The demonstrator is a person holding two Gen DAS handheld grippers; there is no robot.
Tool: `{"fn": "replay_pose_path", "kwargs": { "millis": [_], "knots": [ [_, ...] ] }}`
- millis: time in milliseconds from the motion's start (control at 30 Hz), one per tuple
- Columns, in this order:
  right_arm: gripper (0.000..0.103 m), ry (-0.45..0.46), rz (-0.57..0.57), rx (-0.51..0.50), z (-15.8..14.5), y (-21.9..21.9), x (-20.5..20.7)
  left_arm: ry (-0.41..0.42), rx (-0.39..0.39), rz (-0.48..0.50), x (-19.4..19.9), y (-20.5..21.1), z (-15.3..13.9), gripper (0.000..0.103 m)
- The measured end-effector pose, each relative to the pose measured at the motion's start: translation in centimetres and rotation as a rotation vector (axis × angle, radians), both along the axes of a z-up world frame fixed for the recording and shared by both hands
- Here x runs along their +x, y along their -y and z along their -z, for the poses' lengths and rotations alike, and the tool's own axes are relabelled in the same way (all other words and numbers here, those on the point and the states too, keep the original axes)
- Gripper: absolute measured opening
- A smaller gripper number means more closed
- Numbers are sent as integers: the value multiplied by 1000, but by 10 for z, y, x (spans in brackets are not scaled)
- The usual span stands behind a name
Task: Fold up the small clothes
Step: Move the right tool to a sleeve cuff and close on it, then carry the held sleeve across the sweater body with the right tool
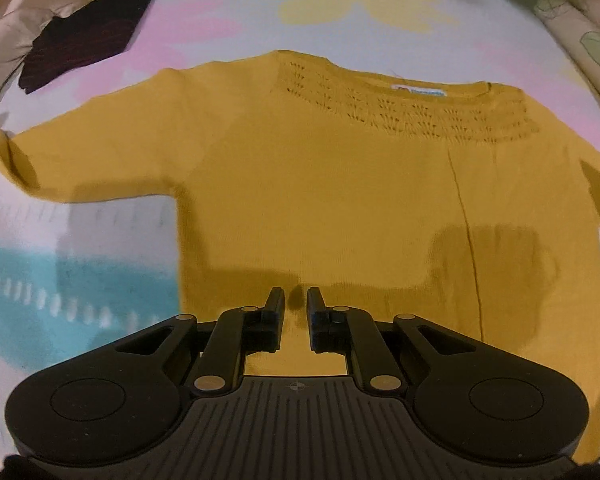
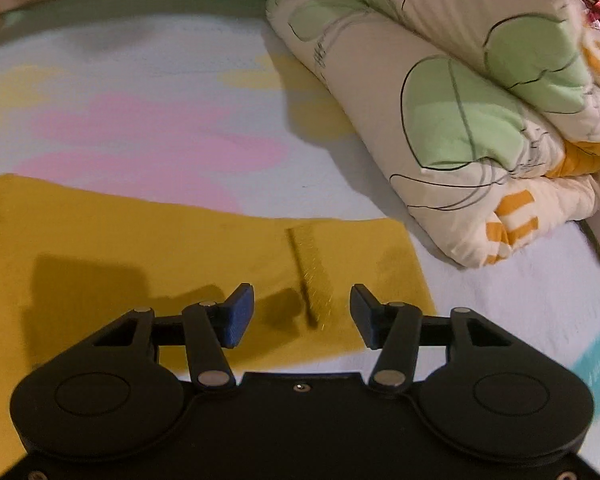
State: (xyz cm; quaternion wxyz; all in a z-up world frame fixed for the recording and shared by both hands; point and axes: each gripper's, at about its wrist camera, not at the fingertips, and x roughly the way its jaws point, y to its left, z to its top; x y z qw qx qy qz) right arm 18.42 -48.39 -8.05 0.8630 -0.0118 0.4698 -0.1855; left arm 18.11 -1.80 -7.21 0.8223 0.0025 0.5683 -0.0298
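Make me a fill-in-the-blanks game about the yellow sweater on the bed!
1. The sweater lying flat on the bed sheet is ____ in colour.
2. The folded dark garment lies beyond the sweater's ____ sleeve, as the left wrist view shows it.
3. The right gripper hovers with open jaws over the sweater's ____.

Missing words: yellow; left; sleeve

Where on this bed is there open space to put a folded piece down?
Bare flowered bedsheet lies beyond the mustard-yellow knitted sweater, between the dark folded garment and the rolled leaf-print quilt. A smaller patch sits below the sweater's left sleeve. It is crowded at the quilt's side.
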Motion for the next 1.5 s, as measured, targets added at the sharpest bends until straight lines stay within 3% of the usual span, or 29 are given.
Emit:
{"fn": "replay_pose_path", "kwargs": {
  "millis": [133, 167, 200, 233, 300, 400, 600, 800, 967, 1067, 1267, 1500],
  "knots": [
    [57, -65, 35, -45, 26, 11, 16, 29, 33, 2, 3, -1, -6, 12],
    [50, -67, 43, -48, 30, 14, 16, 40, 41, -2, 2, -2, -7, 12],
    [38, -48, 45, -31, 30, 18, 14, 50, 48, -5, 1, -2, -10, 12],
    [5, -29, 51, 11, 29, 23, 12, 57, 53, -5, 2, -2, -13, 12],
    [7, -21, 76, 73, 25, 32, 9, 73, 67, -2, 5, 0, -16, 12],
    [7, -3, 75, 76, 9, 34, 4, 96, 71, 5, 10, 3, -25, 12],
    [7, 72, 46, 158, -49, 22, -8, 187, 90, 26, 23, 2, -56, 12],
    [7, 138, -33, 278, -110, -26, -7, 259, 106, -9, 39, -21, -67, 12],
    [7, 166, -138, 412, -145, -96, 3, 207, 128, -116, 57, -55, -55, 12],
    [7, 159, -214, 478, -153, -145, 15, 184, 117, -166, 66, -75, -55, 12],
    [7, 129, -367, 565, -154, -254, 39, 214, 100, -228, 67, -106, -72, 12],
    [7, 64, -481, 617, -119, -356, 69, 197, 68, -249, 68, -124, -74, 12]
  ]
}}
